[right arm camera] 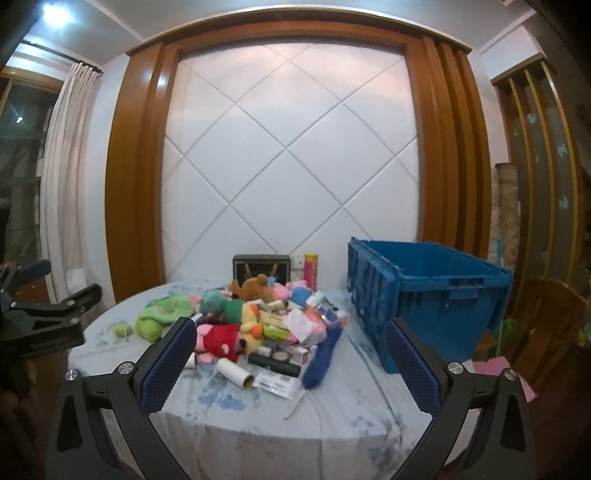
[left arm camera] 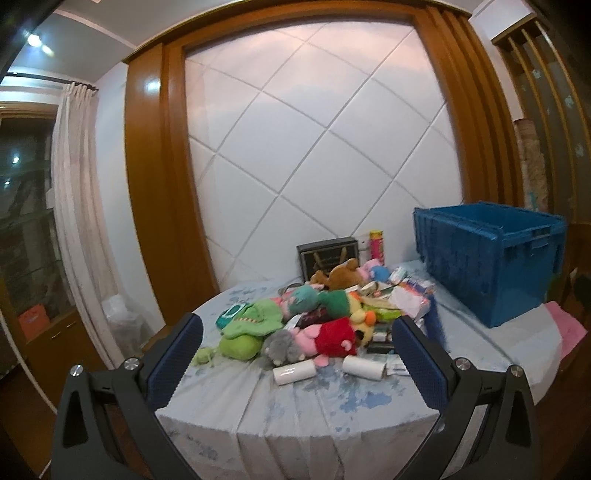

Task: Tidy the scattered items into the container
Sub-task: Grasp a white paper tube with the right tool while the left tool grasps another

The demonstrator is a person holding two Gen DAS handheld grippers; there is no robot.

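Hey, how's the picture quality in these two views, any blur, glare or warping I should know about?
Left wrist view: strong fisheye bending of the door frame, glare streaks on its wood, the crate and toy pile slightly smeared. Right wrist view: same warping, a bright ceiling light flaring top left, the blue sock blurred; the window is dark in both.

My 2 wrist cameras look level across the table (left arm camera: 295, 398) from its near edge toward the far wall. Both share the toy pile (right arm camera: 236, 325) and blue crate (right arm camera: 436, 295); my right view sits further right.
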